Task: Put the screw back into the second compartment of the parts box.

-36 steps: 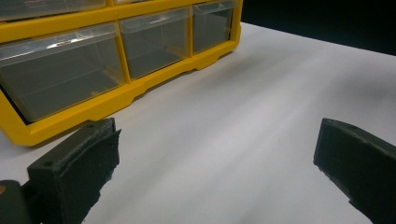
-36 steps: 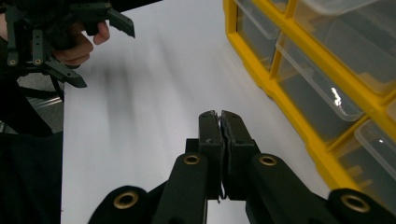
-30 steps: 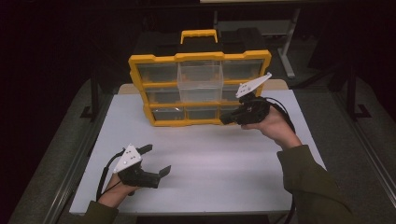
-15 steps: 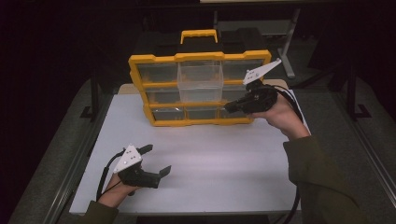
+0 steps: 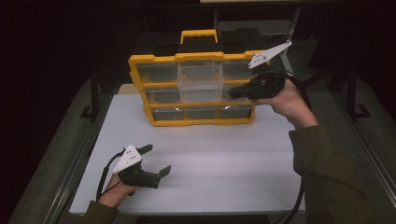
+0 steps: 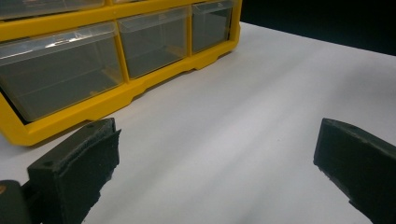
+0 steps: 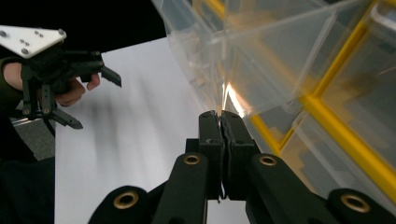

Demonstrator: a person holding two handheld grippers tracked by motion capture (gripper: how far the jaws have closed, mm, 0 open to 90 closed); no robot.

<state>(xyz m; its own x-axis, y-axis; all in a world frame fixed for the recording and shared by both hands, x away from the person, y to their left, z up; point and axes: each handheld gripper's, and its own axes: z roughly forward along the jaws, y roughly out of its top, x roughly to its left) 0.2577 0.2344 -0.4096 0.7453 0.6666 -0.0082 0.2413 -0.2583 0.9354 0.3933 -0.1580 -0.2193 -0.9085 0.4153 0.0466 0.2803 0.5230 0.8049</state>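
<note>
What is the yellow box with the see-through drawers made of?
The yellow frame looks like hard molded plastic, smooth and slightly shiny. The drawers look like clear plastic: you can see through them, and light glints off their edges. The table looks matte white, material unclear.

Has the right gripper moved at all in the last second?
Yes. In the high view the right gripper has risen against the yellow drawer organizer: its jaws were level with the bottom row of drawers and now sit by the middle row, beside the pulled-out clear drawer.
</note>
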